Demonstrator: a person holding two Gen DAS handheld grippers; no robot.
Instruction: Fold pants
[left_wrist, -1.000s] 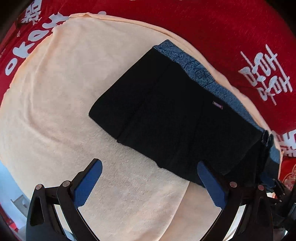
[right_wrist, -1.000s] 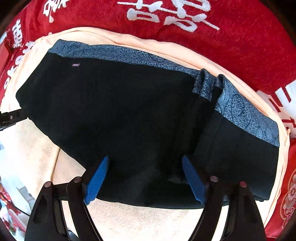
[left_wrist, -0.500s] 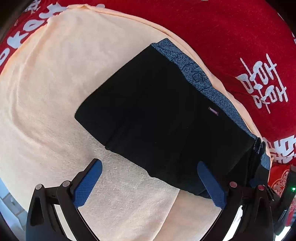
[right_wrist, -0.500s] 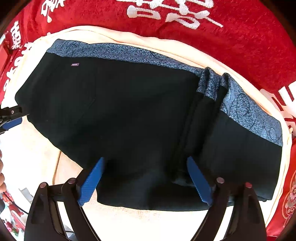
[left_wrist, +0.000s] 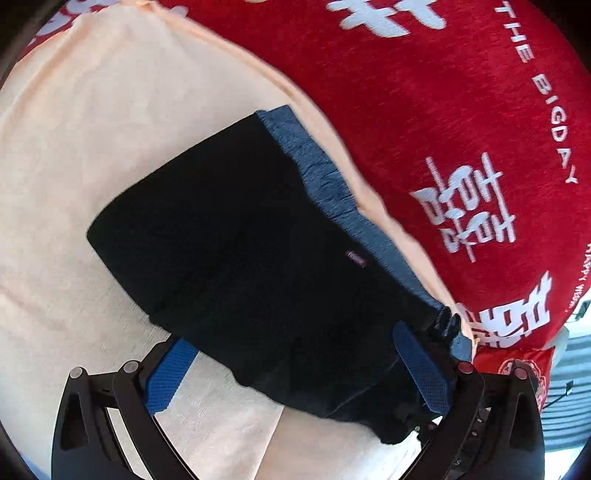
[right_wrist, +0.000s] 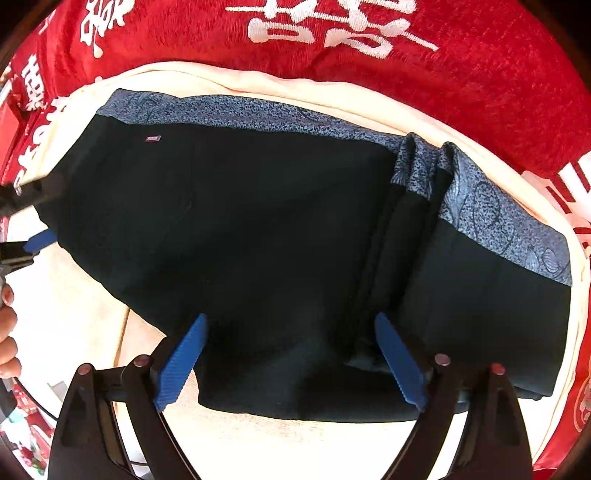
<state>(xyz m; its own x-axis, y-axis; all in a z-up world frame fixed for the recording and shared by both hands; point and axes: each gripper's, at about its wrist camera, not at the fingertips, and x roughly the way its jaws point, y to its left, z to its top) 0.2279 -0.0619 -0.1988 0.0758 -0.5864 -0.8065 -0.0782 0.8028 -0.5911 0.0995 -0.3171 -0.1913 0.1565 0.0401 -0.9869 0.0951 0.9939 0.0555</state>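
Observation:
Black pants (left_wrist: 240, 240) with a blue-grey patterned waistband (left_wrist: 317, 166) lie flat on a peach towel (left_wrist: 92, 129). In the left wrist view my left gripper (left_wrist: 295, 369) is open, and the pants' near edge lies between its blue pads without being pinched. In the right wrist view the pants (right_wrist: 258, 221) stretch across the frame, with a bunched fold (right_wrist: 417, 177) at the waistband on the right. My right gripper (right_wrist: 290, 363) points down, open wide over the near hem, its pads clear of the cloth. The left gripper (right_wrist: 35, 214) shows at the pants' left end.
The towel (right_wrist: 258, 443) lies on a red cloth (left_wrist: 406, 110) with white lettering that surrounds it on the far side. A person's hand (right_wrist: 7, 332) shows at the left edge of the right wrist view. Clutter sits beyond the towel's lower-left corner.
The left view has tilted and closed in, so the pants' near edge now lies between the left pads. The right jaws have spread wider. The pants lie as before.

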